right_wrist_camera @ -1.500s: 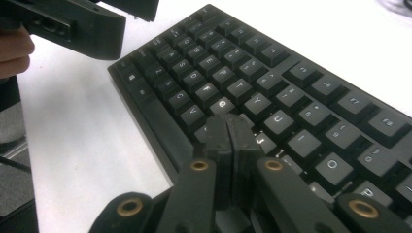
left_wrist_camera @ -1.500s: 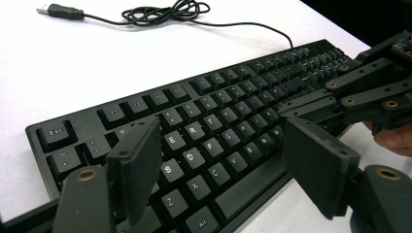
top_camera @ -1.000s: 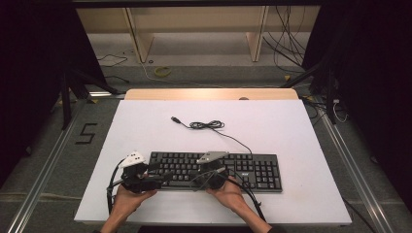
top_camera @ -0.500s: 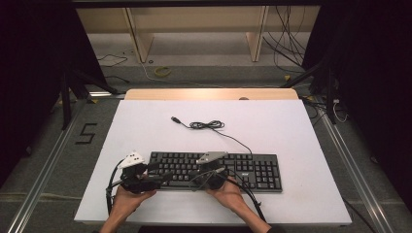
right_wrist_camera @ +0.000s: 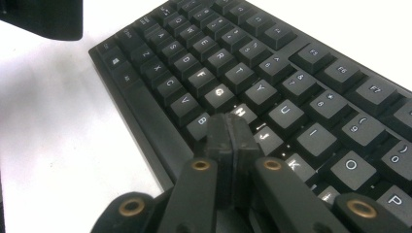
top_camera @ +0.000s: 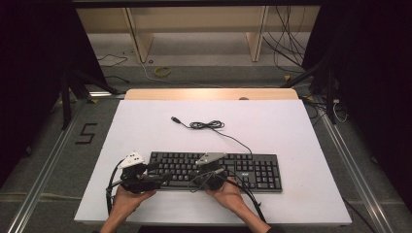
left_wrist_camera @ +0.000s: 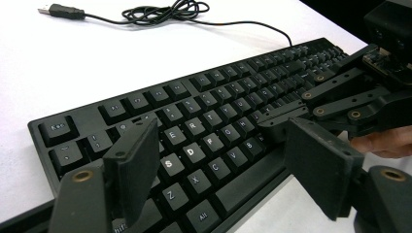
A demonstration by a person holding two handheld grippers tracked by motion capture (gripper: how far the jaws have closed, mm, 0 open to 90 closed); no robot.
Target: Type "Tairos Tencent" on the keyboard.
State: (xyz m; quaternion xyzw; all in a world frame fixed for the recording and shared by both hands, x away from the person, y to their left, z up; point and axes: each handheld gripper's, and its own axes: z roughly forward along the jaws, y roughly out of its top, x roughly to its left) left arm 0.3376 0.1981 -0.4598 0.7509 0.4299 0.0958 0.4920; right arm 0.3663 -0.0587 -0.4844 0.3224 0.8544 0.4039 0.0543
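Note:
A black keyboard [top_camera: 243, 167] lies near the front of the white table, its cable [top_camera: 209, 125] coiled behind it with the USB plug free. My left gripper [top_camera: 158, 178] is at the keyboard's left end, and in the left gripper view it stands open [left_wrist_camera: 221, 136] with its pads wide apart over the letter keys and nothing between them. My right gripper [top_camera: 206, 175] is over the middle of the keyboard. It is shut [right_wrist_camera: 231, 125], pads pressed together, tips down at the keys around H and N. The keyboard [right_wrist_camera: 272, 82] runs diagonally under it.
The white table top [top_camera: 272, 121] has free room behind and to the right of the keyboard. A wooden strip [top_camera: 209, 93] borders the far edge. Beyond it are shelving legs and loose cables on the floor [top_camera: 163, 71]. Both hands rest at the front edge.

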